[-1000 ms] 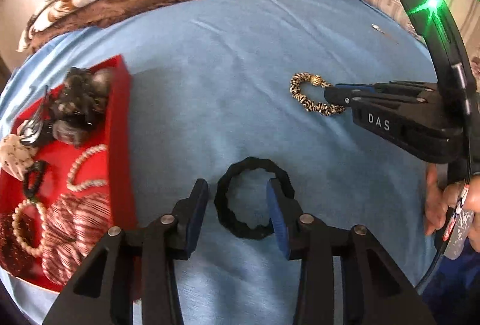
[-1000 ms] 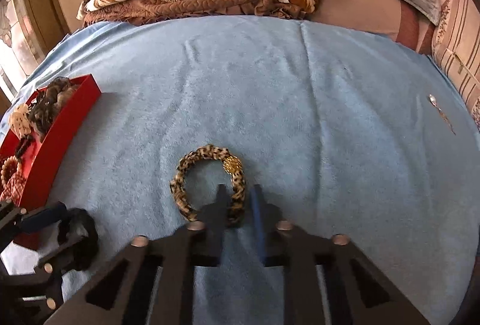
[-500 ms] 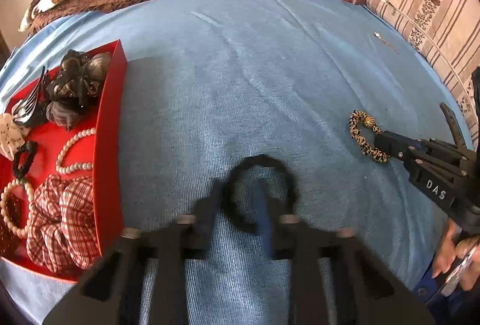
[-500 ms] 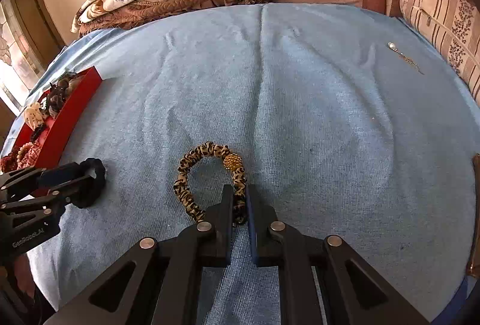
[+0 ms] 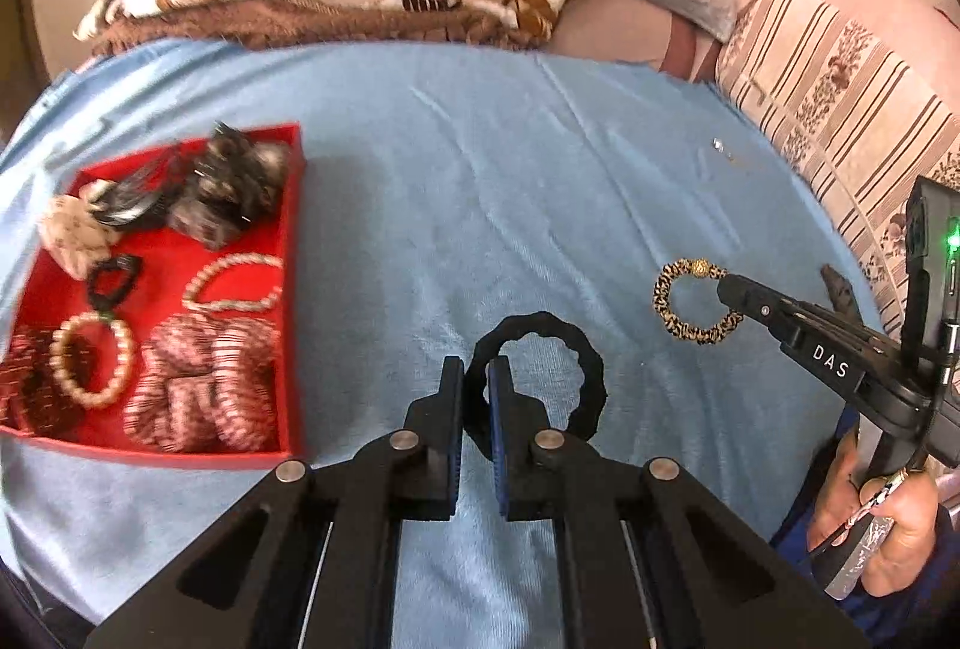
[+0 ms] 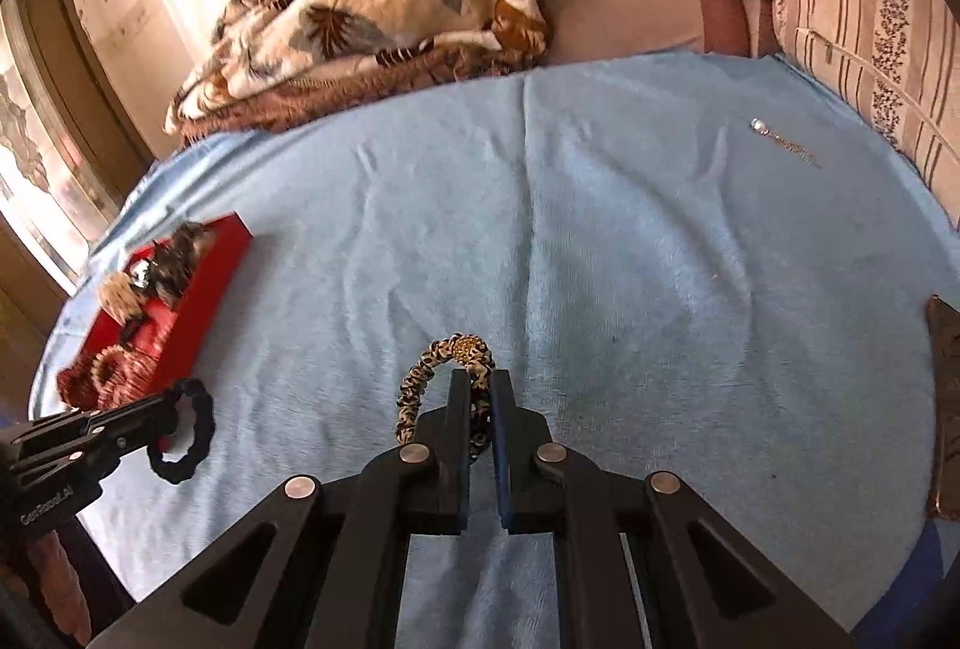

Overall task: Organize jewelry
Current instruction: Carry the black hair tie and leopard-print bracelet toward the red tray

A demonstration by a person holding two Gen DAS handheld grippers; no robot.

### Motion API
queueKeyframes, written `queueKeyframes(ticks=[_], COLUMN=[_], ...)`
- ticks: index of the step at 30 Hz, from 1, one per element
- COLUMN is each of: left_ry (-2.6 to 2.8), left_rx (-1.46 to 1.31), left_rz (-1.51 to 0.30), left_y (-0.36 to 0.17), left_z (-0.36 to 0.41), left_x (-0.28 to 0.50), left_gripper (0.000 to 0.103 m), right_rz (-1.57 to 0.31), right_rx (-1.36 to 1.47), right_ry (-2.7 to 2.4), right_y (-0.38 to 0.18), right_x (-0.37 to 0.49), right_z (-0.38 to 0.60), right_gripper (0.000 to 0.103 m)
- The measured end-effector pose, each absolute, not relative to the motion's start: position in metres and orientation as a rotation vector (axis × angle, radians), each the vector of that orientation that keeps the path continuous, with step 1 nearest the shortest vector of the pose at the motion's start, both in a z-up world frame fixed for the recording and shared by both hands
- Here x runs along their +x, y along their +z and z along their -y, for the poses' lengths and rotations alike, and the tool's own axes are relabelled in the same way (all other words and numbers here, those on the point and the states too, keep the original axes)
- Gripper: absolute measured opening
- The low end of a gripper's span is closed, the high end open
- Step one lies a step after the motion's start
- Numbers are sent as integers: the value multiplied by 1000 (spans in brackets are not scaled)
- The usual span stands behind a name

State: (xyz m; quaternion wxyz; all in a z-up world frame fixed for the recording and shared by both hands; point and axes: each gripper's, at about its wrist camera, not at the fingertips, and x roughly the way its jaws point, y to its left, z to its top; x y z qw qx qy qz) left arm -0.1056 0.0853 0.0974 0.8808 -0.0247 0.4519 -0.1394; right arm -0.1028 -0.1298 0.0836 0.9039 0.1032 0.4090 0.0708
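Scrunchie work, left wrist view first: our left gripper (image 5: 475, 392) has its fingers pinched on the near-left arc of a black scrunchie (image 5: 540, 372), the rest of the loop hanging free ahead of the tips over the blue towel (image 5: 480, 181). To the left sits the red tray (image 5: 293, 289), already holding pearl bracelets (image 5: 231, 282), a plaid scrunchie (image 5: 204, 391) and dark hair pieces. Off to the right we see the right gripper (image 5: 729, 289) nipping a leopard-print bracelet (image 5: 690, 298) with a gold bead. Right wrist view: our right gripper's fingers are closed on the right side of the leopard-print bracelet, most of the ring sticking out to the left of the tips. A thin silver piece (image 6: 783, 142) lies far off near the striped pillow (image 6: 888, 19), not yet collected. Risks as we judge them: both grips catch only one edge of a soft ring, so a quick swing toward the tray could let either slip out; the tray is crowded, and a drop near its wall might land on the towel or snag a bracelet.
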Motion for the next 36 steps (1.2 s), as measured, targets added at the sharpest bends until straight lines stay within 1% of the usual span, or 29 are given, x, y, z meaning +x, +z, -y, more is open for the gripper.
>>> queueKeyframes(ticks=[7, 21, 36], left_ry=[-236, -57, 19], left_rx=[-46, 14, -36], left_rz=[-875, -790, -807], left_y=[123, 145, 140], left_z=[-101, -130, -166], left_x=[-129, -165, -171], left_gripper=[8, 8, 8], right_rz=[-802, -747, -749], right_rx=[205, 128, 56], right_ry=[183, 257, 333], right_y=[107, 141, 151], right_x=[-123, -157, -165], right_z=[113, 71, 23], right_gripper=[7, 7, 7])
